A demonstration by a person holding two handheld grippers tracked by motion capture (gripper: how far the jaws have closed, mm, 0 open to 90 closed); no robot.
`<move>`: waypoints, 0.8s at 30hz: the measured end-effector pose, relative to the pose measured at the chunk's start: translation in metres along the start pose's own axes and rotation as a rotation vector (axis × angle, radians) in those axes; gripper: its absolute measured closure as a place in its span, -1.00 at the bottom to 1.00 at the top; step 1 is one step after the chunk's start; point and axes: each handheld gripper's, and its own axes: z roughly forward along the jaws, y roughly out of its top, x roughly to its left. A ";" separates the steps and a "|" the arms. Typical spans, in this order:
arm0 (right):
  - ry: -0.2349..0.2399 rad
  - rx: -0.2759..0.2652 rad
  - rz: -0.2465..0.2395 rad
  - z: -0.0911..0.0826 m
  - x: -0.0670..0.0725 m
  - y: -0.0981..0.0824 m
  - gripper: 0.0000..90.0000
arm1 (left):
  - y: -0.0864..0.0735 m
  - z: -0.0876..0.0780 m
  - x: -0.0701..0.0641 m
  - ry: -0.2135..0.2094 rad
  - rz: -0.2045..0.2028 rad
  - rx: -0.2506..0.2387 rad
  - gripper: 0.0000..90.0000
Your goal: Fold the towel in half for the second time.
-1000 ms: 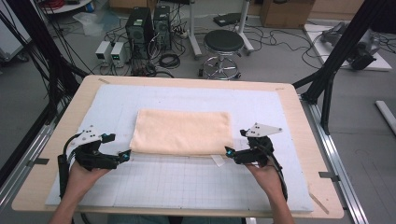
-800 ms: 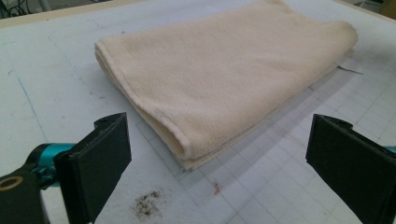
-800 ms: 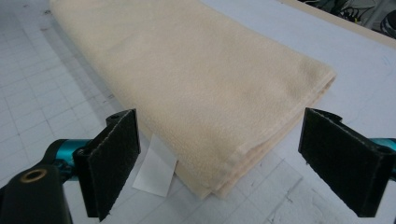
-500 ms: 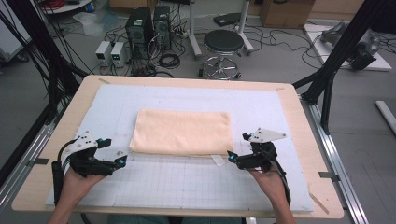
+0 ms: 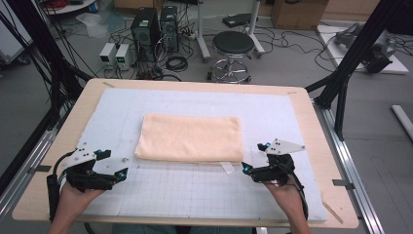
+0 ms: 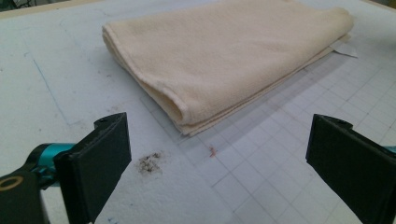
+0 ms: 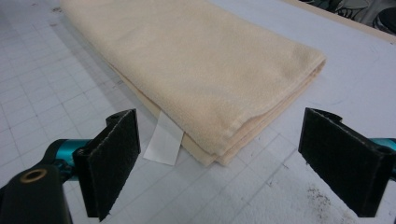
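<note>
Cream towel [image 5: 190, 138] (folded) lies flat.

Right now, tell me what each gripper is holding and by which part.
Nothing is held. The left gripper and right gripper are both open, short of the folded towel, each aimed at a near corner.

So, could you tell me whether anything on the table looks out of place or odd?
Little stands out. The folded towel lies flat and square; its white label pokes out from the near edge. The white mat has a small dark smudge.

Even, bright overhead light, soft shadows beneath the towel [image 6: 224, 60]; near claw jaws slightly blurred.
</note>
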 end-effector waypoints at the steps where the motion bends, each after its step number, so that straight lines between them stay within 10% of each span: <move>1: -0.001 0.001 -0.001 -0.001 0.000 -0.001 -0.74 | -0.001 -0.001 0.000 0.001 -0.001 0.001 -0.84; 24: -0.016 0.005 0.010 -0.025 0.006 -0.019 -0.74 | -0.009 -0.011 -0.008 0.008 0.018 0.027 -0.84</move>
